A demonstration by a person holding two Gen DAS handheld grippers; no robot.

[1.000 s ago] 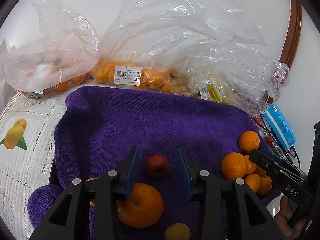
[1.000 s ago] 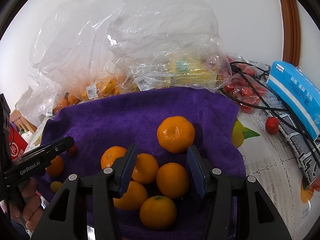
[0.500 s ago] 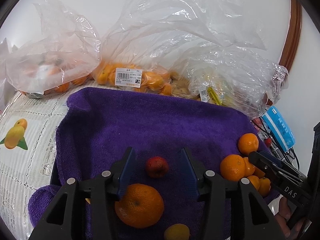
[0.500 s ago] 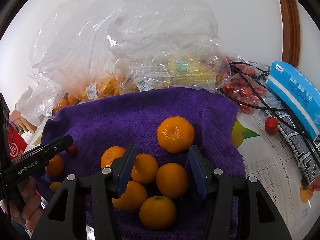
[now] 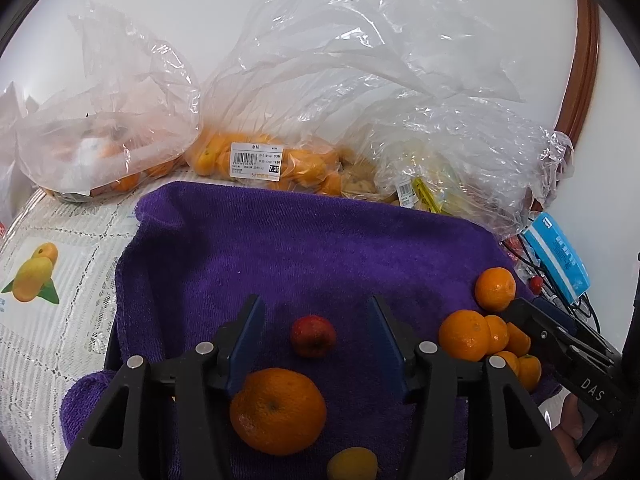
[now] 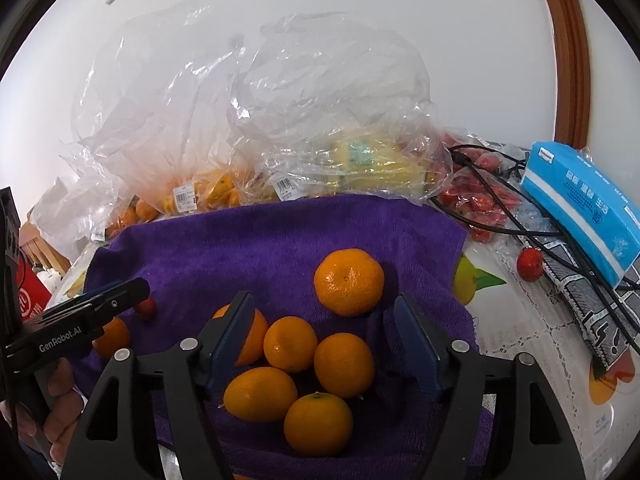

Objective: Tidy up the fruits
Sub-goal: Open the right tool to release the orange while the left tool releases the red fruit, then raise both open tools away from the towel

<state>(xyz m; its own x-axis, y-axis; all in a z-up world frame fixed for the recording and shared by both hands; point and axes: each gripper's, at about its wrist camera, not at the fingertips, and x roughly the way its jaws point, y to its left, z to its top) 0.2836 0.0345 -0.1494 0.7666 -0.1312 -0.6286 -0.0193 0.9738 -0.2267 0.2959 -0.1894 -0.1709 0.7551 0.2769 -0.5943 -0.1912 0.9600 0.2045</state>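
A purple towel [image 5: 304, 248] [image 6: 280, 240] covers the table. My left gripper [image 5: 316, 316] hovers over it, its jaws opening, and a small red fruit [image 5: 313, 336] lies on the towel between the tips, untouched. A big orange [image 5: 278, 410] and a small yellow fruit [image 5: 352, 463] lie nearer the camera. My right gripper [image 6: 326, 312] is also opening above a cluster of several small oranges [image 6: 316, 368], none gripped; one larger orange [image 6: 349, 282] sits just beyond its tips. The right gripper shows at the left view's right edge, the left gripper at the right view's left edge.
Clear plastic bags of fruit [image 5: 280, 160] [image 6: 224, 184] line the wall behind the towel. A blue tissue pack [image 6: 580, 208], black cables [image 6: 520, 216], red fruits in plastic [image 6: 484, 200] and a loose red fruit [image 6: 529, 264] lie right of the towel. A hand [image 6: 60, 408] holds the left gripper.
Both grippers' jaws have spread wider. The fruits on the towel lie where they were, and neither hand has shifted noticeably.
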